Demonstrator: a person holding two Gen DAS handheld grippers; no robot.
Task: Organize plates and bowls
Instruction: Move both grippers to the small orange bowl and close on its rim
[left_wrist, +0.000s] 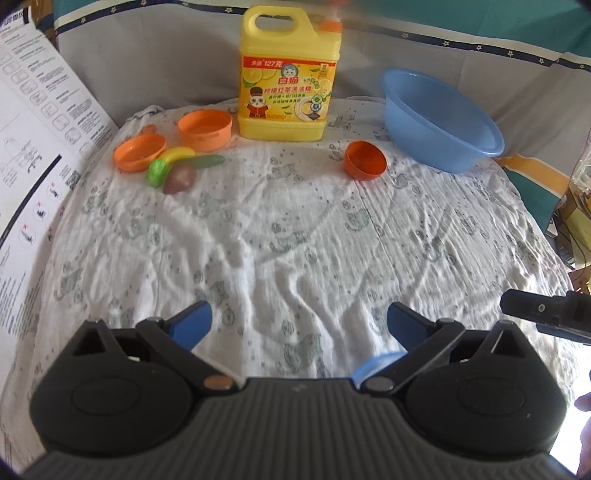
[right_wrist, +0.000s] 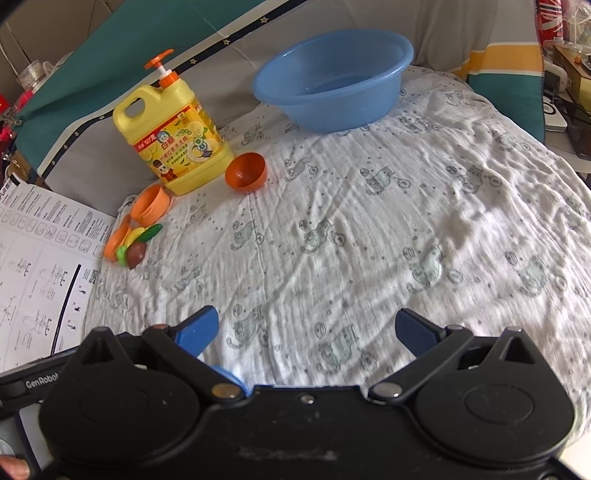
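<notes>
Both grippers spread wide, nothing held.
Left gripper (left_wrist: 299, 319): blue-padded fingers (left_wrist: 192, 323) far apart, gap between them bare, pointing forward and low over the surface. Right gripper (right_wrist: 306, 326): same pose, fingers (right_wrist: 197, 330) wide apart, nothing between. Right gripper's black body pokes in at the right edge of the left wrist view; left gripper's body sits at the lower left of the right wrist view, so the two are side by side.

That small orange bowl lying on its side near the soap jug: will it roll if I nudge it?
Probably. The orange bowl rests tipped on its rounded wall, so a nudge may rock or roll it. It looks like thin plastic, likely light. The wrinkled cloth may slow it.
</notes>
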